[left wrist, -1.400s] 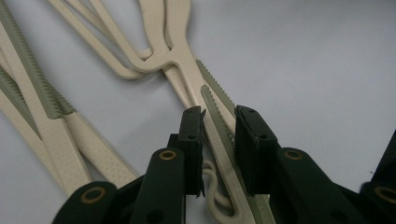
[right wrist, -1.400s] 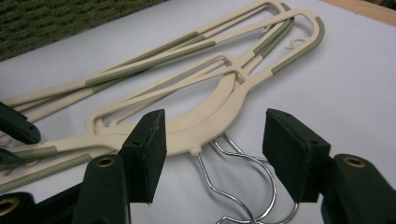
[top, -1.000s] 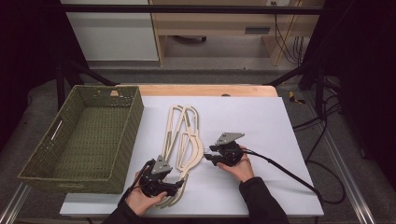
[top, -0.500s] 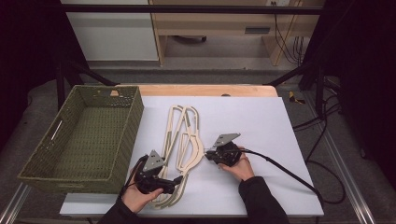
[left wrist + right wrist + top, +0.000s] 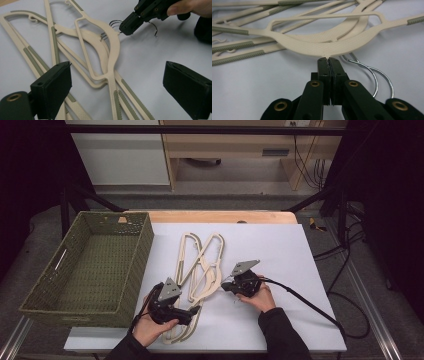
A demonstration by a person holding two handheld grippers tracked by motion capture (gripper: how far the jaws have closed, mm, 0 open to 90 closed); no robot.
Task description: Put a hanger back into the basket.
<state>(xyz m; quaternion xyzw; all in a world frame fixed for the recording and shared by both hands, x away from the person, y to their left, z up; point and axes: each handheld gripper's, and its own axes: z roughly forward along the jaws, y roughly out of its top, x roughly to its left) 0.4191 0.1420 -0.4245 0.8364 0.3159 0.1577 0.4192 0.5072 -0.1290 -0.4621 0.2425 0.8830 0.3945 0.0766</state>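
Where the cream hangers [image 5: 200,267] lie overlapped in the middle of the white worktop [image 5: 295,250], your right hand-held gripper [image 5: 328,59] has just pinched its jaws together at the neck of the top one, right beside the wire hooks [image 5: 372,72]; whether anything sits between the pads you cannot tell. Your left hand-held gripper [image 5: 117,82] has its jaws spread wide over the hangers' lower arms, gripping nothing. A green woven basket [image 5: 132,270] stands at the worktop's left edge.

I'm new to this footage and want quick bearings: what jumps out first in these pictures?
A tangled pile of cream hangers lies mid-table on the white sheet, their wire hooks toward the right gripper, whose jaws have just closed, meeting at the top hanger's neck. The left gripper, jaws wide open, sits at the pile's near end. An empty green woven basket stands at the table's left.
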